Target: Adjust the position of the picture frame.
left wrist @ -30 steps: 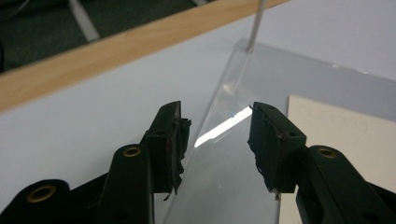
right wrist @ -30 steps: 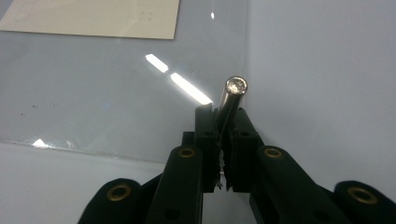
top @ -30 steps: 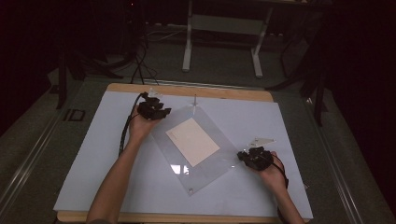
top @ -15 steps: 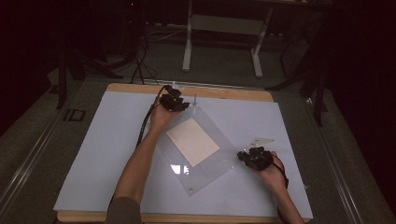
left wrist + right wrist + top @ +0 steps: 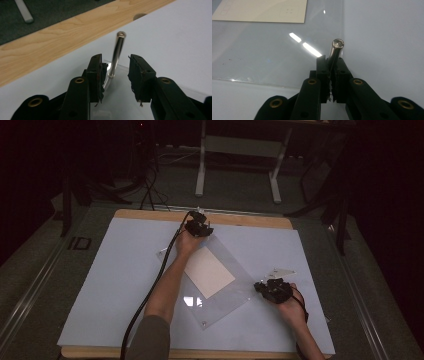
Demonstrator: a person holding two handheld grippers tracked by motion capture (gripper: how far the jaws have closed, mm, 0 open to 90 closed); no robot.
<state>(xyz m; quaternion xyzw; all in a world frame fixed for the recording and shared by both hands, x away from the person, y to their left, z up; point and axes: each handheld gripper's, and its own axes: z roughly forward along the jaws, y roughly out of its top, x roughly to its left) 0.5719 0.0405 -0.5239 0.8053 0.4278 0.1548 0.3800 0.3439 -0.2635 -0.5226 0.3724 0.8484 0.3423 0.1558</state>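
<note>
A clear acrylic sheet (image 5: pixel 220 280) is lying askew on the white mat (image 5: pixel 115 285), a cream card (image 5: pixel 209 271) showing in its middle, its corners pointing toward the mat's edges. At its far corner a slim metal post (image 5: pixel 117 53) is standing up from the sheet, and the left gripper (image 5: pixel 199 227) is reaching there – its jaws have just been closing and are sitting about half apart, the post standing between them, close by one pad and clear of the other, not yet pinched. At the sheet's right corner the right gripper (image 5: pixel 272 290) is clamping a second metal post (image 5: pixel 336 51), jaws pressed tight against its shaft, the round cap showing just above the pads. In the high view a small clear triangular piece (image 5: pixel 281 271) is lying on the mat just beyond the right gripper. Wide bare mat is stretching to the left of the sheet, with a narrower band on the right; beyond the far corner the mat is ending near the wooden table edge (image 5: pixel 50 37) – little room remaining there. Past the table, a grey carpeted floor (image 5: pixel 240 180) and a white metal stand (image 5: pixel 239 145) are sitting in a dim room.
</note>
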